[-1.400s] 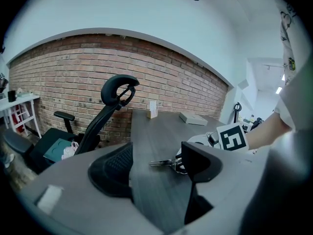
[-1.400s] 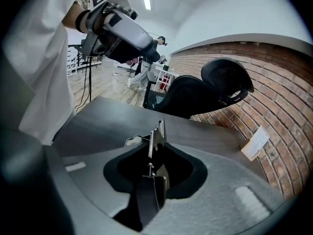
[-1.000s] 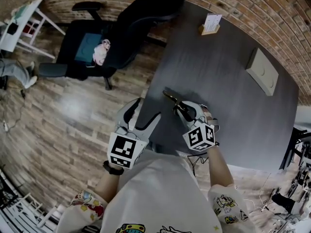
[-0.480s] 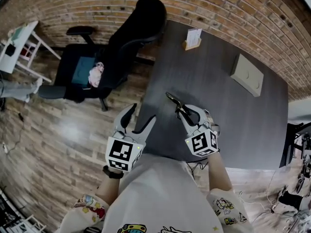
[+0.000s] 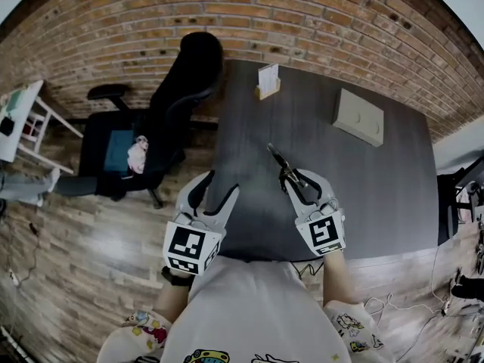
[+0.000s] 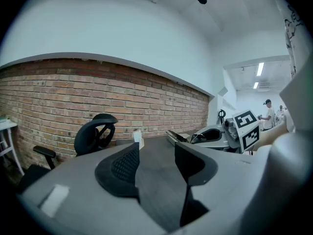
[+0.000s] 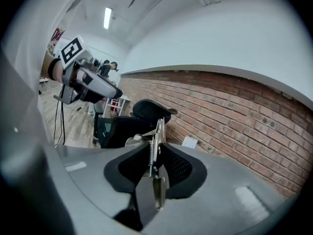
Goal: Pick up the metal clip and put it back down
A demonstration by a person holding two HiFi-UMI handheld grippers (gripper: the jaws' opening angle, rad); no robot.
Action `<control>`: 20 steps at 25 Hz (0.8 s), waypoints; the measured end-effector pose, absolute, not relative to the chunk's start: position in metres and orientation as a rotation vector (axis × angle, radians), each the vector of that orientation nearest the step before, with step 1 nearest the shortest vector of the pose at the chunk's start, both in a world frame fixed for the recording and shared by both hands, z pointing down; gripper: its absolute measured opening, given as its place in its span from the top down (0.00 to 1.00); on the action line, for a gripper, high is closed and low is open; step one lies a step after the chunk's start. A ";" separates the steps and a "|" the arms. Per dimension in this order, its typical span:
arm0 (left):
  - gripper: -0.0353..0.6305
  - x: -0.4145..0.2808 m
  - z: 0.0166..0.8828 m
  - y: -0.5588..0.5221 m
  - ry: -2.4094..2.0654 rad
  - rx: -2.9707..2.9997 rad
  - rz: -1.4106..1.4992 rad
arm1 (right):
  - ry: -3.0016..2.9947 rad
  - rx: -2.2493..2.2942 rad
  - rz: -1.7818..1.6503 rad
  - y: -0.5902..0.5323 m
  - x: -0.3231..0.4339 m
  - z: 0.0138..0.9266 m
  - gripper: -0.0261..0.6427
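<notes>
The metal clip (image 5: 278, 159) is a slim spring clamp, and my right gripper (image 5: 301, 181) is shut on it. It juts forward out of the jaws, held in the air above the dark table (image 5: 378, 195). In the right gripper view the clip (image 7: 155, 151) stands on edge between the two black pads, its spring showing. My left gripper (image 5: 219, 186) hovers over the table's near left corner. Its jaws have just been closing but stand apart with nothing between them. The left gripper view shows only tabletop between its pads (image 6: 126, 165), with the clip (image 6: 177, 136) off to the right.
A card in a small wooden holder (image 5: 267, 81) stands at the table's far edge. A flat beige box (image 5: 358, 117) lies at the far right. A black office chair (image 5: 170, 104) stands left of the table. A brick wall (image 5: 227, 13) runs behind.
Both grippers have risen, and the right one has carried the clip up off the table. The left jaws have narrowed.
</notes>
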State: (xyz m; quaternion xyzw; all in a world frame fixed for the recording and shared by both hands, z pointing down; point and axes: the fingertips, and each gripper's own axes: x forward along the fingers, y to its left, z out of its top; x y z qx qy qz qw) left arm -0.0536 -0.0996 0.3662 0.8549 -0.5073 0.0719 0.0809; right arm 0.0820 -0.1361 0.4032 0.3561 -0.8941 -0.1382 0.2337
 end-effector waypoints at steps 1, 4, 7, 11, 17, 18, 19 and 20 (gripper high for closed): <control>0.61 -0.050 0.363 -0.101 -1.499 2.573 0.214 | -2.467 1.014 -0.366 -0.135 0.087 0.396 0.83; 0.64 -0.039 0.357 -0.103 -1.452 2.613 0.212 | -2.521 1.133 -0.296 -0.131 0.103 0.377 0.83; 0.66 -0.028 0.351 -0.104 -1.421 2.644 0.203 | -2.559 1.238 -0.228 -0.125 0.122 0.362 0.83; 0.70 -0.016 0.343 -0.101 -1.396 2.671 0.183 | -2.612 1.342 -0.140 -0.114 0.142 0.344 0.83; 0.74 -0.007 0.335 -0.094 -1.398 2.681 0.162 | -2.697 1.459 0.015 -0.100 0.164 0.330 0.83; 0.74 -0.007 0.335 -0.093 -1.398 2.682 0.159 | -2.708 1.470 0.034 -0.098 0.166 0.328 0.83; 0.75 -0.006 0.335 -0.092 -1.399 2.683 0.154 | -2.717 1.478 0.050 -0.096 0.168 0.327 0.83; 0.76 -0.006 0.334 -0.091 -1.400 2.682 0.150 | -2.725 1.485 0.064 -0.095 0.170 0.326 0.83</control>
